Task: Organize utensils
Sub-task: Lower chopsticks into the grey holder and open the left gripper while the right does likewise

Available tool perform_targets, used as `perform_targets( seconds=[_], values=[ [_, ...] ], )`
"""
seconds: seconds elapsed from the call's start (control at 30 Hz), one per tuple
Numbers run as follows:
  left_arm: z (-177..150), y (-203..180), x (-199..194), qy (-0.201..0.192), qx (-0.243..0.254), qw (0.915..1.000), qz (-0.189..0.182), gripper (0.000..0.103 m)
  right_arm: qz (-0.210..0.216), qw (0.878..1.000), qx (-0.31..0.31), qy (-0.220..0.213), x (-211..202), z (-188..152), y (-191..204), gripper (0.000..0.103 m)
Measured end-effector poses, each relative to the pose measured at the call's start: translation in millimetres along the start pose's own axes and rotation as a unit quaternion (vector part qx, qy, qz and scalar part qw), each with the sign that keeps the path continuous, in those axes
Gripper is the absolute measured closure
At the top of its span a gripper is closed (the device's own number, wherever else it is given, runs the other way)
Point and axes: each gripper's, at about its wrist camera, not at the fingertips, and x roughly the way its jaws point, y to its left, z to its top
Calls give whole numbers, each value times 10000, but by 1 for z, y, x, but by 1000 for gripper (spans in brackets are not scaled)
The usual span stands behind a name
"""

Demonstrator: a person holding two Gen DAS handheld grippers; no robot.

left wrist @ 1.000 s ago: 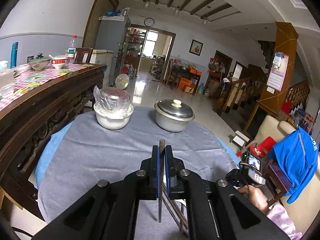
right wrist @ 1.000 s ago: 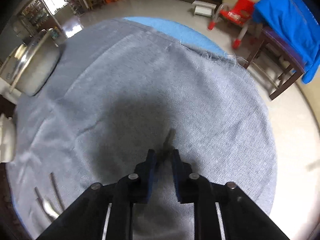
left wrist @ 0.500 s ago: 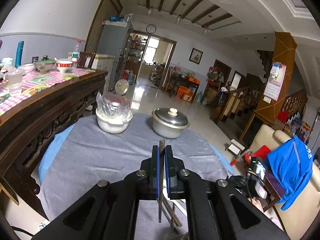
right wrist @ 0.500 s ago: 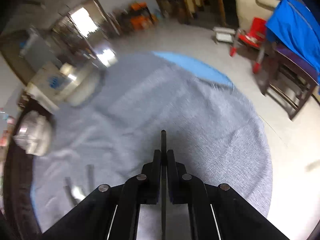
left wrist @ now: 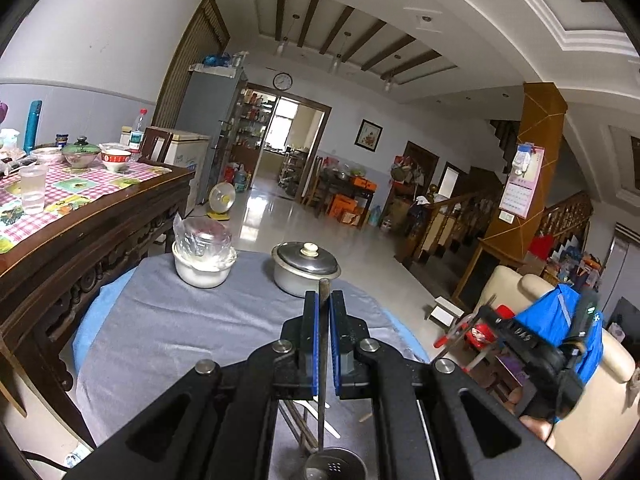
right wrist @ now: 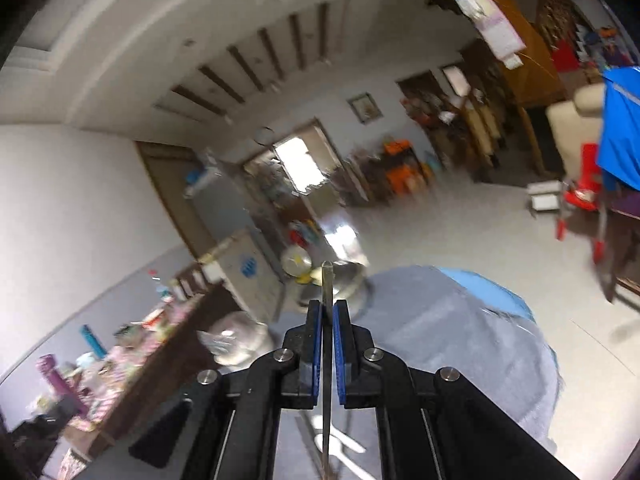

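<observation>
- Along the left of the left wrist view stands a dark carved wooden table (left wrist: 100, 216) under a pink checked cloth, with a clear cup (left wrist: 32, 190), a glass-lidded bowl (left wrist: 81, 155) and a red-patterned bowl (left wrist: 116, 159) on it
- The round table (left wrist: 168, 332) in front wears a grey cloth over a blue one; its left edge sits close beside the wooden table
- Near the far edge of the round table, on the left, is a white bowl (left wrist: 203, 268) with a clear plastic bag in it
- Just right of it, apart, stands a lidded metal pot (left wrist: 305, 270), also near the far edge
- The left gripper (left wrist: 324, 320) is clamped tight on the thin handle of a slotted ladle (left wrist: 334, 466); the handle runs up between the blue pads and its perforated metal bowl hangs below at the bottom of the view, above the near edge of the round table
- Under the ladle, a few chopsticks (left wrist: 298, 426) and a white spoon (left wrist: 320, 416) lie on the grey cloth at the near edge
- At the right of that view the other handheld gripper shows over a chair draped in blue cloth (left wrist: 568, 320)
- The right wrist view is blurred; the right gripper (right wrist: 327, 320) is pinched shut on a thin flat metal utensil (right wrist: 327, 280) whose tip sticks out past the pads; what kind it is I cannot tell
</observation>
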Motion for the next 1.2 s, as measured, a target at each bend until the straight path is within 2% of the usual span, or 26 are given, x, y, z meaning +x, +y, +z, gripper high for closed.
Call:
perform_targets(
  seconds=[0.1, 0.27, 0.5, 0.7, 0.9, 1.07, 1.2],
  values=[
    [-4, -4, -2, 35, 14, 10000, -18, 98, 277, 9995, -136, -26, -15, 0, 18, 97],
    [-16, -9, 6, 269, 44, 9996, 30, 98, 357, 9978, -541, 162, -19, -23, 35, 97],
    [-36, -1, 19, 713, 18, 9972, 216, 98, 281, 9894, -1078, 928, 0, -74, 34, 97],
    [-48, 12, 24, 970, -59, 9948, 300, 98, 303, 9841, -1117, 1349, 6, -99, 28, 96],
    [-48, 25, 20, 886, -114, 9954, 351, 96, 405, 9853, -929, 1374, 2, -101, 23, 95],
    [-42, 36, 11, 617, -200, 9971, 386, 75, 525, 9903, -665, 1105, -9, -92, 14, 93],
    [-38, 48, 6, 484, -272, 9968, 582, 74, 375, 9931, -508, 987, -9, -84, 1, 93]
  ],
)
